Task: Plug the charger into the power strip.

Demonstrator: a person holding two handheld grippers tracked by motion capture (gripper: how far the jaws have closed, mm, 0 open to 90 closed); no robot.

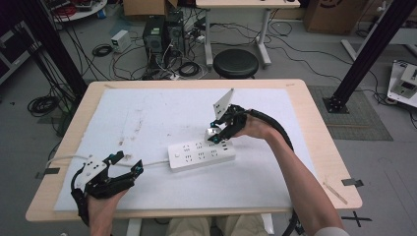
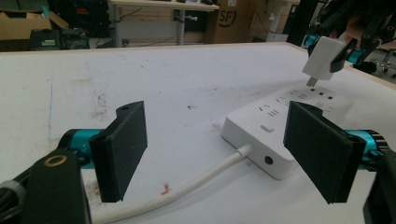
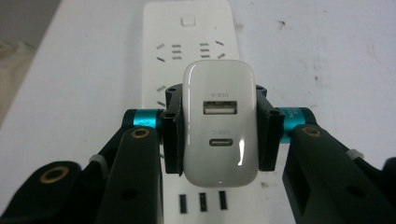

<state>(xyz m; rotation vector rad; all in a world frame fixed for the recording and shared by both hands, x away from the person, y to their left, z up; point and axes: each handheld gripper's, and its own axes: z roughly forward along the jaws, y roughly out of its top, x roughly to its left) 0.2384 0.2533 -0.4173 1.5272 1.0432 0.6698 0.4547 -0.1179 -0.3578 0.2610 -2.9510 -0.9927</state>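
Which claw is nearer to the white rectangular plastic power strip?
Right. The right claw hangs just above the white rectangular plastic power strip, gripping a white USB charger. The left claw sits open beside the strip's cable end, farther off.

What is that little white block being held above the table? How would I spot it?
Find the white mat covering the wooden table, then the long white power strip near its middle. Just above the strip's far end, the right gripper clamps a small white charger between its black jaws. Unlike the strip, it is compact, rounded, and has two USB ports on its face.
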